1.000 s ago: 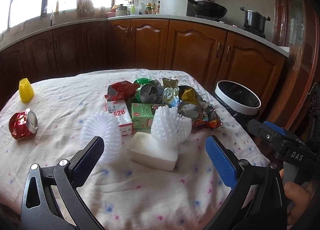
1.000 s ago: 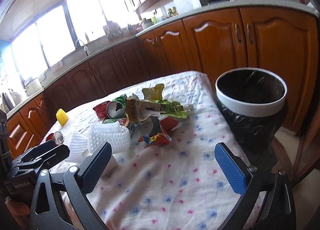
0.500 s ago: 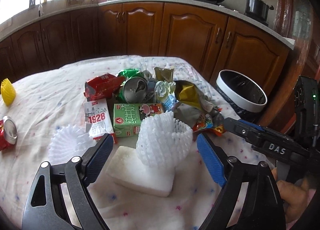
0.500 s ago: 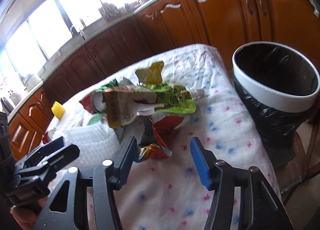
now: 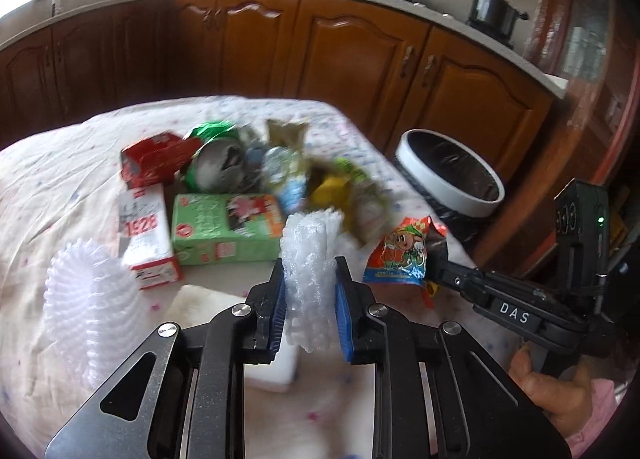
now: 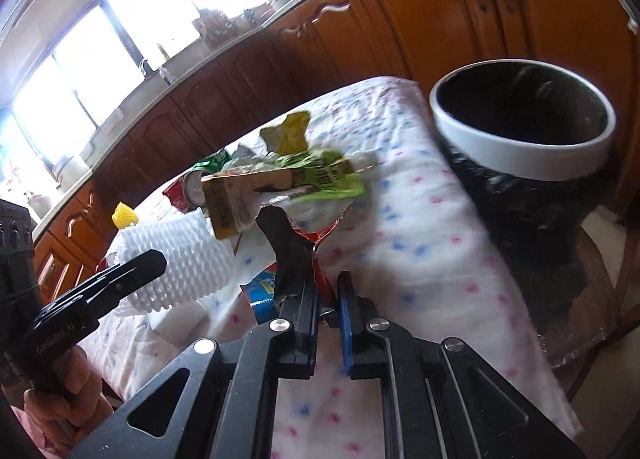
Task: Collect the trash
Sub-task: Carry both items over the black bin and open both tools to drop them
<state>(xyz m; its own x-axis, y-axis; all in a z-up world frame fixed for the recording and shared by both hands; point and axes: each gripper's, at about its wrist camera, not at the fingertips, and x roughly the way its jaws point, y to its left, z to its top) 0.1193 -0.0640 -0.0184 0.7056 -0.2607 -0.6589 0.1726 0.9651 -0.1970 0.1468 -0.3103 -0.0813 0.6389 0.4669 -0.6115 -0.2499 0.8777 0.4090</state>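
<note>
Fingers (image 5: pixel 280 311) of the left gripper (image 5: pixel 309 299) are still closing and are already pressed on a white foam net (image 5: pixel 310 255), which is squeezed flat between the blue pads and stands up above their tips. Fingers (image 6: pixel 345 311) of the right gripper (image 6: pixel 329 299) are clamped on a red snack wrapper (image 6: pixel 320 237), its crumpled edge caught between the pads. Both items are held over the table (image 6: pixel 420 219). More trash (image 5: pixel 224 195) is heaped beyond, and the bin (image 6: pixel 524 127) is seen beside the table's right edge.
</note>
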